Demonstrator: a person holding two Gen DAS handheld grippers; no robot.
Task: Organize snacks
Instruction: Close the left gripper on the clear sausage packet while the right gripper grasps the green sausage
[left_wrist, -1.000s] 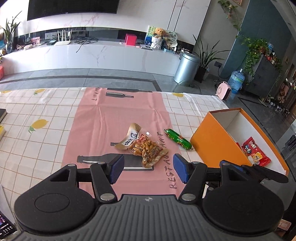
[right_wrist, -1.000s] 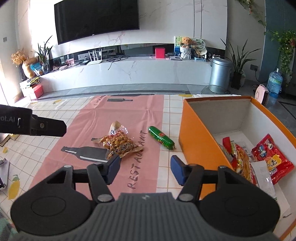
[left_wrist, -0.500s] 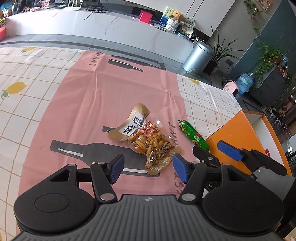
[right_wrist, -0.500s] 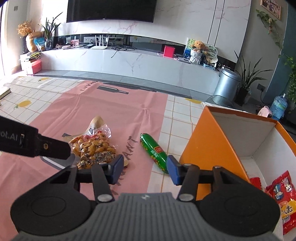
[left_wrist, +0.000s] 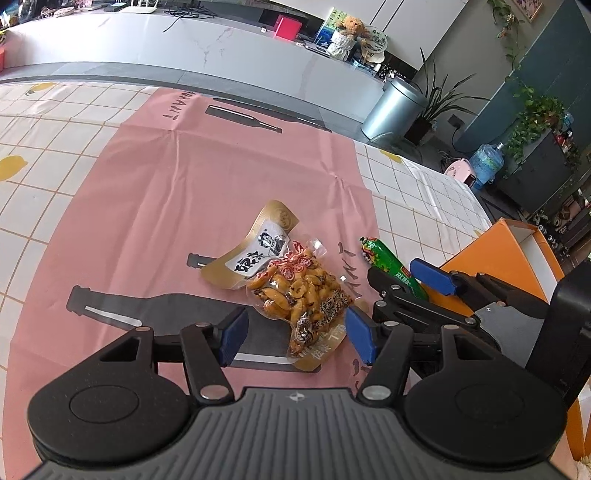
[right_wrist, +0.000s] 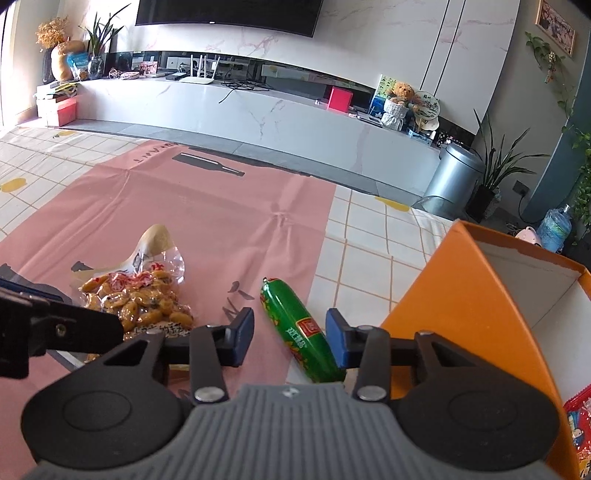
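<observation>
A clear bag of peanuts lies on the pink mat, partly over a gold snack packet. My left gripper is open with its blue pads astride the bag's near end. A green sausage lies at the mat's right edge. My right gripper is open around the sausage, low over it; it also shows in the left wrist view. The peanut bag also shows in the right wrist view.
An orange box with a white inside stands right of the sausage, close to my right finger; red snack packets lie in it. The table has a tiled cloth with a pink mat. A bin, plants and a TV bench stand beyond.
Both grippers have moved forward and down. The left now straddles the peanut bag's near end, the right now straddles the green sausage. Both stay open.
</observation>
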